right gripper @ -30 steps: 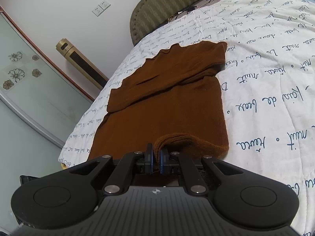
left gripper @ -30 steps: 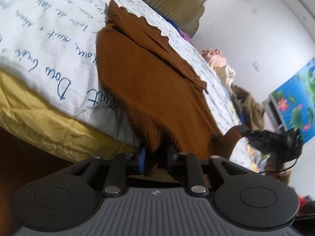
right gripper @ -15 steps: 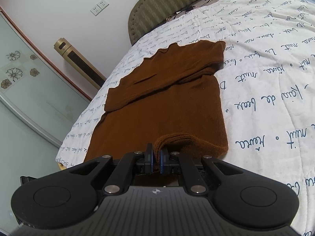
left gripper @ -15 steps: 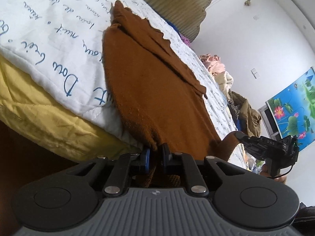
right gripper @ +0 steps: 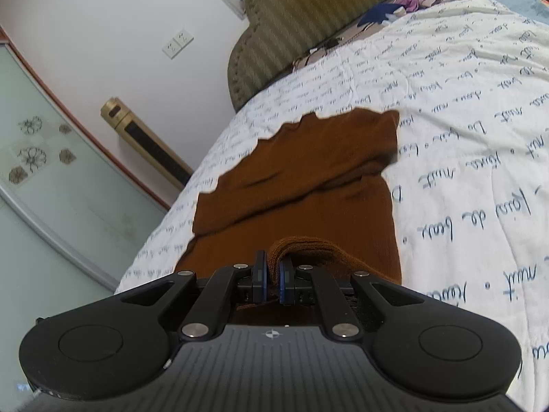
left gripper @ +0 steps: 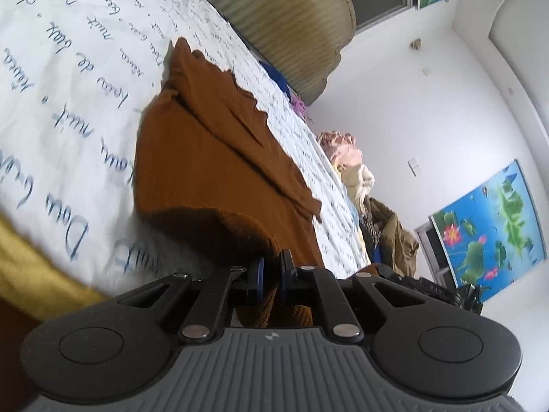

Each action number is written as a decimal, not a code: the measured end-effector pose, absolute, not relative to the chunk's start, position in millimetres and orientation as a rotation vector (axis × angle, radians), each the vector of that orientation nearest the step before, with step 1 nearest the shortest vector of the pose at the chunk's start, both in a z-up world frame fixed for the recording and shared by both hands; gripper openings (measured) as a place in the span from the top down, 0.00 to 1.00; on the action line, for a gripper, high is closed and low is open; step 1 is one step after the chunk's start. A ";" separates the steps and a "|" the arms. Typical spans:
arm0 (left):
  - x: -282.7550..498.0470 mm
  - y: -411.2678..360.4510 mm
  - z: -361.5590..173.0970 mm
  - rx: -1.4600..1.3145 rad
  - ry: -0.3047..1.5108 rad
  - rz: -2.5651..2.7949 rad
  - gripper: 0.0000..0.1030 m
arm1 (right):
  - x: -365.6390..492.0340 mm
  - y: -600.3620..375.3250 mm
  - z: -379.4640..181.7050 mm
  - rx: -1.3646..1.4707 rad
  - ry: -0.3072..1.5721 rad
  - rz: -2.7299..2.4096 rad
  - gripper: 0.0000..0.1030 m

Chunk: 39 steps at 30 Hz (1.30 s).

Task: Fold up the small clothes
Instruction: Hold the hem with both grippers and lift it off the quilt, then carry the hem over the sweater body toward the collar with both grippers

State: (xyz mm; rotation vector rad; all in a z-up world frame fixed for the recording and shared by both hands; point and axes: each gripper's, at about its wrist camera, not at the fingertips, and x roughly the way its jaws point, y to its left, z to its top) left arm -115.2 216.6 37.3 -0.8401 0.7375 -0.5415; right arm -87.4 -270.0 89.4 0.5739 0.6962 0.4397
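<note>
A brown knitted garment (left gripper: 212, 158) lies flat on a white quilt with blue script (left gripper: 68, 79), its scalloped edge toward the headboard. My left gripper (left gripper: 270, 274) is shut on the garment's near hem, which is lifted off the bed and casts a shadow. The garment also shows in the right wrist view (right gripper: 308, 178), with a sleeve folded across it. My right gripper (right gripper: 272, 276) is shut on the other part of the near hem, raised as a small ridge. The right gripper's black body shows in the left wrist view (left gripper: 418, 285).
A striped olive headboard (right gripper: 326, 17) stands at the far end of the bed. A pile of clothes (left gripper: 360, 178) lies on the far side. A gold tower unit (right gripper: 144, 140) stands by the wall. The yellow mattress edge (left gripper: 31, 267) is below left.
Both grippers have lifted the near hem up and moved it forward over the garment. The left view now looks from higher up, with the hem clear of the bed edge.
</note>
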 end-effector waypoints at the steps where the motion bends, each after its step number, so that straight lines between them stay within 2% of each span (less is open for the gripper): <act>1: -109.7 217.0 38.5 -0.847 0.734 -0.536 0.92 | -84.7 -270.6 91.2 0.578 0.688 0.435 0.89; 8: -71.2 218.7 51.0 -0.836 0.691 -0.509 0.92 | -54.8 -272.3 100.5 0.600 0.646 0.402 0.89; 13: -48.6 216.1 42.8 -0.834 0.740 -0.473 0.92 | -25.5 -267.5 91.0 0.608 0.665 0.364 0.89; 19: -86.4 215.4 49.0 -0.681 0.725 -0.509 0.92 | -0.4 -263.4 76.2 0.612 0.699 0.344 0.89; 21: -109.2 218.3 51.5 -0.647 0.700 -0.527 0.87 | 3.2 -262.3 72.6 0.612 0.711 0.348 0.89; 22: -120.0 220.5 50.8 -0.647 0.697 -0.537 0.73 | 3.5 -261.3 71.6 0.609 0.715 0.350 0.89; 23: -129.3 222.3 48.9 -0.653 0.700 -0.548 0.43 | 3.6 -260.4 70.5 0.608 0.719 0.352 0.89; 25: -149.0 223.9 42.3 -0.687 0.676 -0.538 0.04 | 3.7 -259.1 68.4 0.605 0.726 0.356 0.89; 29: -168.9 215.3 35.1 -0.657 0.628 -0.501 0.04 | 0.7 -258.1 67.3 0.605 0.731 0.364 0.89; 36: -154.2 169.5 19.7 -0.494 0.655 -0.494 0.05 | -7.5 -258.6 67.3 0.612 0.732 0.367 0.89; 39: -150.4 153.3 18.7 -0.459 0.650 -0.520 0.13 | -7.6 -261.2 64.5 0.615 0.741 0.359 0.89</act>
